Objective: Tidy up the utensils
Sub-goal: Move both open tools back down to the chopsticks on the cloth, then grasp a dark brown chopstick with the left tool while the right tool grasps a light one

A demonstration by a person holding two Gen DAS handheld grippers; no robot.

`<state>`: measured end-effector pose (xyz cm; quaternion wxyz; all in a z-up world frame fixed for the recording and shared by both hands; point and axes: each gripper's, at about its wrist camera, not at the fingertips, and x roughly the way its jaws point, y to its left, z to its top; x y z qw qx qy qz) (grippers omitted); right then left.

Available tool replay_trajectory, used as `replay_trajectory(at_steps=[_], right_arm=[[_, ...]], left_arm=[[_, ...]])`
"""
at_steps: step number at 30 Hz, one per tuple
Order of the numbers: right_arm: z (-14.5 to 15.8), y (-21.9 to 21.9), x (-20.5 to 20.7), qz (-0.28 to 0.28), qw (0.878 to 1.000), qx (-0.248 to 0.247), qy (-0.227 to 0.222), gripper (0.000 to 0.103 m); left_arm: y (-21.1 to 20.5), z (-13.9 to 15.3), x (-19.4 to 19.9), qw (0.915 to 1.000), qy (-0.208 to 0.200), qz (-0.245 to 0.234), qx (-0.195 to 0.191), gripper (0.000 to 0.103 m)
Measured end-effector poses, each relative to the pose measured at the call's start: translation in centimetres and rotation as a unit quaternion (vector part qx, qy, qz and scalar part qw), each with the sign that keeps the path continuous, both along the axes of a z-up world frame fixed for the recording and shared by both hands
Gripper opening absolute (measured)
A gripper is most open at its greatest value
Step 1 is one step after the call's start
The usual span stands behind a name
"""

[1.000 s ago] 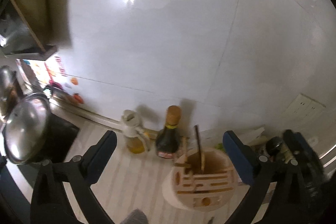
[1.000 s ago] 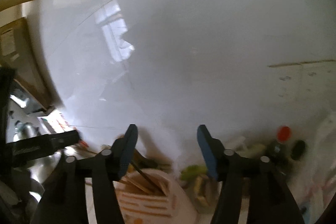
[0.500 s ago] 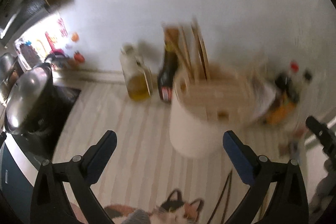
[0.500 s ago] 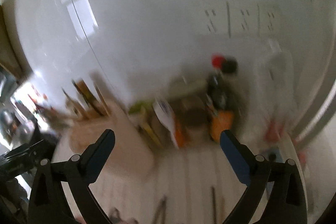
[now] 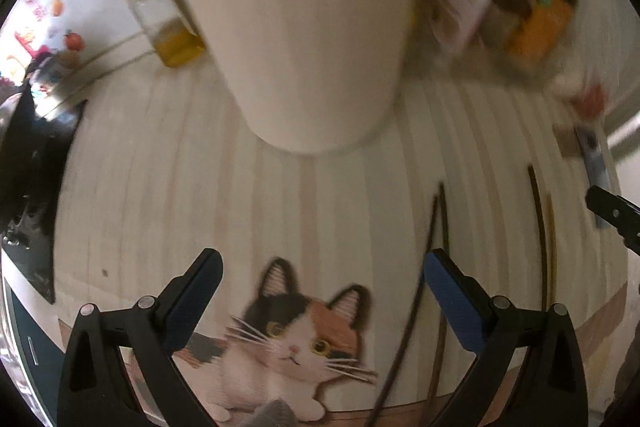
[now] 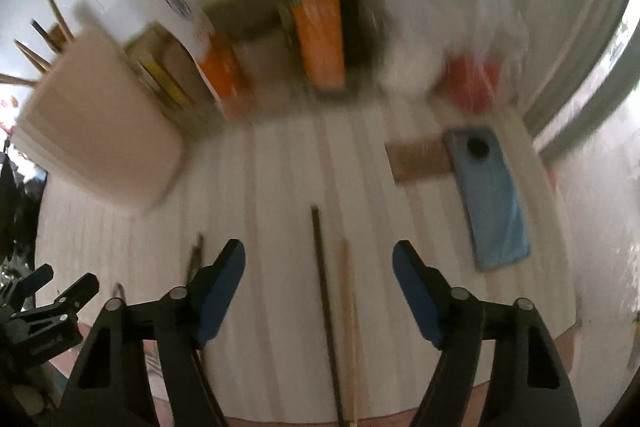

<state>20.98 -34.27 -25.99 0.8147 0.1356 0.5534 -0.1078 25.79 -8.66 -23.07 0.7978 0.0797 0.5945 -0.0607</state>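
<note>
A white utensil holder (image 5: 296, 27) stands on the striped counter; it also shows in the right wrist view (image 6: 100, 123) with several chopsticks (image 6: 40, 39) sticking out of it. Loose chopsticks lie on the counter: a dark one (image 6: 326, 307) and a light one (image 6: 348, 327) between my right gripper's fingers, and dark ones (image 5: 416, 307) by my left gripper's right finger. My left gripper (image 5: 320, 287) is open and empty above a cat picture (image 5: 296, 339). My right gripper (image 6: 318, 273) is open and empty.
An oil bottle (image 5: 168, 23) stands left of the holder. Orange packets (image 6: 320, 31) and boxes crowd the back wall. A blue phone (image 6: 490, 195) lies at the right. A dark stove (image 5: 28, 163) is at the left edge.
Both grippers have tilted down from the wall toward the counter and come closer to it. The holder now fills the top of the left wrist view. The loose chopsticks have come into view.
</note>
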Motion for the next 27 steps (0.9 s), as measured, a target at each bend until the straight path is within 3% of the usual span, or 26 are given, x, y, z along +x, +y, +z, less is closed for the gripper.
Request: replay_trajectory(at_steps=[5,8,12,16,18,19,21,22,23,27], right_arm=[[-3.7,-1.9,-1.0,-0.024,0.998,0.025,0.046,0.051],[-5.5,-2.7,-1.5,-0.025,0.997,0.034,0.069,0.046],[-6.4,-2.7,-1.6,-0.017,0.995,0.042,0.084,0.043],[-7.7,-2.2,-1.3,-0.002,0.993,0.049,0.103,0.037],[-8.3,-1.7,-1.2,0.009,0.993,0.049,0.109,0.035],[-8.4,-1.5,-1.2,0.015,0.993,0.045,0.107,0.032],[-8.4,-1.3,-1.1,0.02,0.993,0.044,0.105,0.022],[-8.7,-1.2,-1.0,0.021,0.993,0.033,0.116,0.01],[-8.6,-1.2,-0.9,0.022,0.993,0.026,0.114,0.007],[-8.7,-1.5,-0.7,0.02,0.993,0.033,0.116,0.007]], left_arm=[[-2.0,-3.0,-1.0,0.9989,0.034,-0.028,0.017,0.102],[-2.7,-4.7,-1.2,0.9973,0.053,-0.043,0.028,0.095],[-3.0,-6.1,-1.2,0.9958,0.072,-0.048,0.03,0.068],[-3.6,-6.0,-1.2,0.9959,0.063,-0.061,0.023,0.058],[-3.9,-5.8,-1.2,0.9956,0.063,-0.068,0.013,0.044],[-4.4,-5.8,-1.2,0.9954,0.064,-0.07,0.01,0.04],[-4.7,-5.7,-1.1,0.9952,0.067,-0.072,0.0,0.023],[-4.8,-5.6,-1.1,0.9951,0.069,-0.07,-0.003,0.02],[-4.9,-5.5,-0.9,0.9951,0.071,-0.069,-0.005,0.016],[-4.2,-5.5,-0.3,0.996,0.071,-0.055,-0.006,0.009]])
